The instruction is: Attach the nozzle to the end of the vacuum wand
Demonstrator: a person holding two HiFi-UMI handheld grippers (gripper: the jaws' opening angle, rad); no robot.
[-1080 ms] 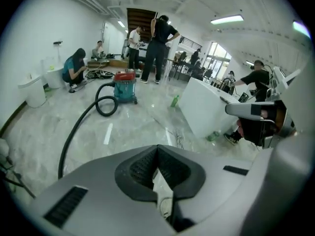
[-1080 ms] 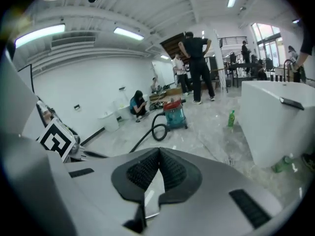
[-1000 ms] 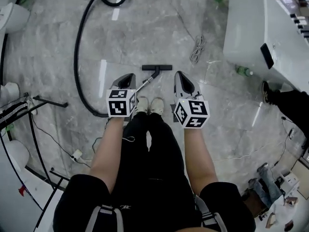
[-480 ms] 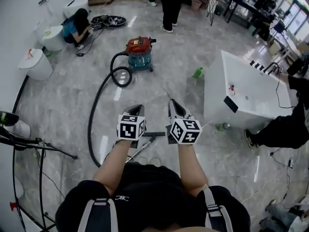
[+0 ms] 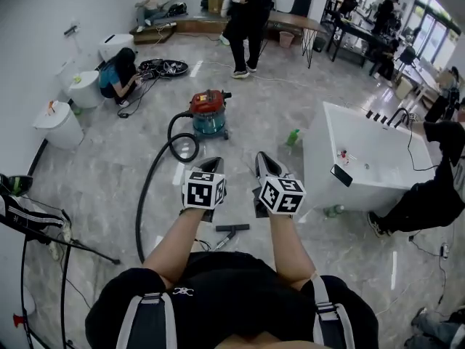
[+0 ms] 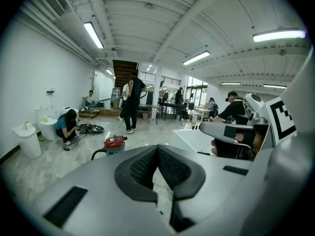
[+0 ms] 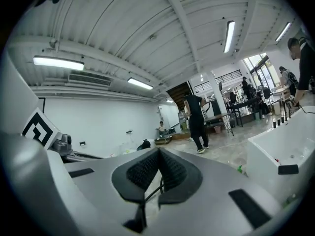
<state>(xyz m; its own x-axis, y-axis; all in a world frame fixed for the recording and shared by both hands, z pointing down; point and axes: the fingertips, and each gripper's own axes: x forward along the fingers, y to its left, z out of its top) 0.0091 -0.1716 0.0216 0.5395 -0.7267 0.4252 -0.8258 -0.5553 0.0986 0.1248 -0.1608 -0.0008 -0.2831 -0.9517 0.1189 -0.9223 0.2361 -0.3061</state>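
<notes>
Left gripper (image 5: 209, 163): fingers fully together, nothing between the pads. The left gripper view confirms this, with the two black pads (image 6: 147, 165) meeting along one line.

Right gripper (image 5: 265, 158): fingers fully together, empty. In the right gripper view the pads (image 7: 172, 168) touch at their tips.

Both grippers are held side by side in front of the person's chest, near each other but not touching, pointing toward the far side of the room.

Nozzle (image 5: 232, 227): lies flat on the marble floor (image 5: 94, 173), below and between the two grippers and just in front of the person. The wand (image 5: 220, 240) runs from the nozzle's middle toward the near left. Neither gripper touches either part.

Vacuum canister (image 5: 209, 111): red and teal, standing farther away on the floor. Its black hose (image 5: 170, 137) loops beside it and curves along the floor to the near left.

A white bathtub (image 5: 363, 158) stands to the right.
</notes>
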